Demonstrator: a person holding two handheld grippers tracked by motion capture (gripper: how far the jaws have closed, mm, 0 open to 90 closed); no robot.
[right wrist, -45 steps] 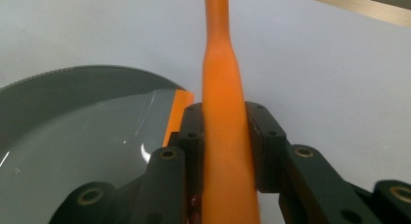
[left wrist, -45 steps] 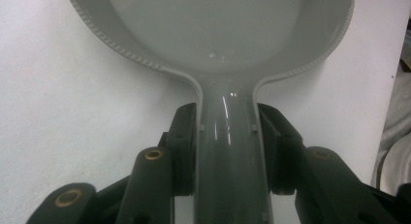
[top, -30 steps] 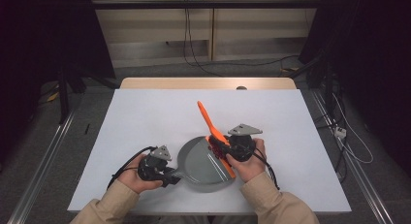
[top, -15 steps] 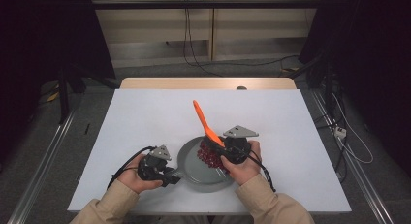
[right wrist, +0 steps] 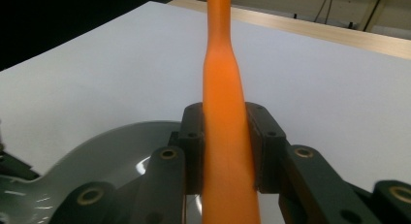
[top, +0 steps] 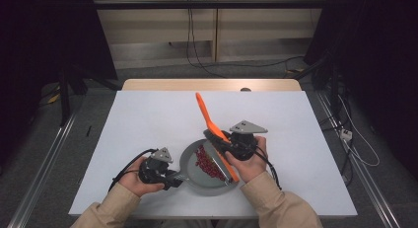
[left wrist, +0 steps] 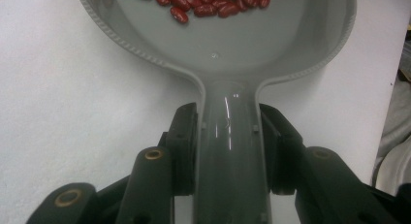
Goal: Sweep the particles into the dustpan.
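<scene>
A round grey pan [top: 194, 174] lies near the table's front edge with a heap of red beans [top: 204, 159] in it. My left gripper [top: 173, 179] is shut on the pan's handle [left wrist: 228, 151], which runs between the jaws; the beans [left wrist: 208, 2] lie at the pan's far side. My right gripper [top: 220, 140] is shut on an orange long-handled tool [top: 203, 108]. Its handle [right wrist: 224, 83] slants up and away, and its lower end [top: 227, 170] rests over the pan's right rim. The pan [right wrist: 106, 153] lies below left of the right jaws.
The white table top [top: 148, 119] stretches wide to the back and both sides, with a wooden strip [top: 212, 85] along its far edge. Cables [top: 197, 50] and dark stands lie on the floor beyond.
The pan held nothing a second ago; red beans now lie in it. My right gripper moved left over the pan with the orange tool. The left gripper stayed put.
</scene>
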